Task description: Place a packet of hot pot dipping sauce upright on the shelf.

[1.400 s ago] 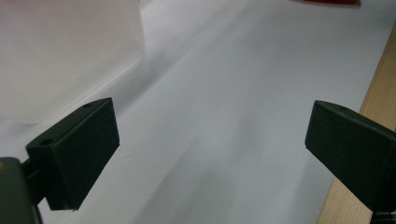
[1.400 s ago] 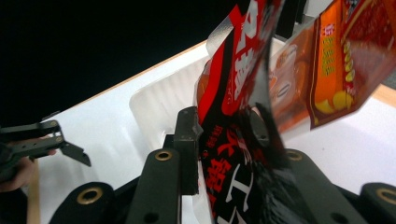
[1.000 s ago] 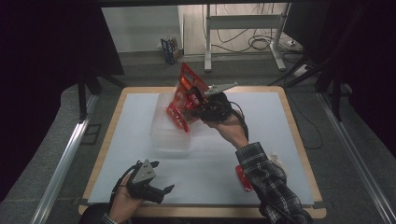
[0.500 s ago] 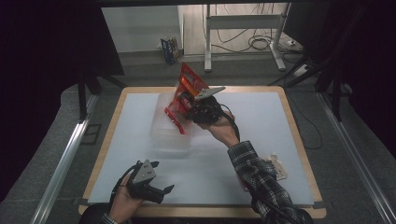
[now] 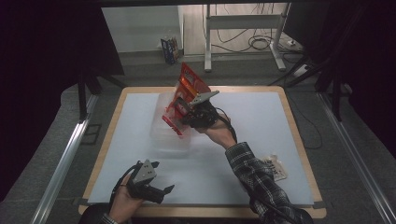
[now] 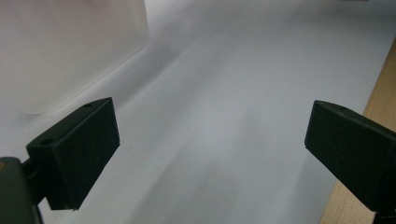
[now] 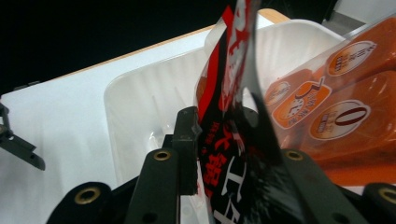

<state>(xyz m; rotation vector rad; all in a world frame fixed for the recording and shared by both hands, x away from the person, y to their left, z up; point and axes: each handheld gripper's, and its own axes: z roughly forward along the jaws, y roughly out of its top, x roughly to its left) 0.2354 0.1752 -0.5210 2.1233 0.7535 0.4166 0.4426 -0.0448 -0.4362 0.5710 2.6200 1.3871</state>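
My right gripper (image 5: pixel 180 113) clamps a red snack packet (image 5: pixel 187 95), tilted over the clear tub (image 5: pixel 161 135) at table centre. Right gripper view: orange packs (image 7: pixel 336 112) inside the tub. My left gripper (image 5: pixel 161 186), near-left, wide.

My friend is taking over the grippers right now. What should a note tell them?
Right gripper: shut on the red snack packet, held tilted over the clear plastic tub in the middle of the table. The right gripper view shows its fingers pinching the packet's edge above the tub.
Left gripper: open, holding nothing, resting low at the table's near edge.
Done: packet picked up and brought over the tub.
Left: probably lower it into the tub and let go. A small flat printed packet lies by the right sleeve and may be next.
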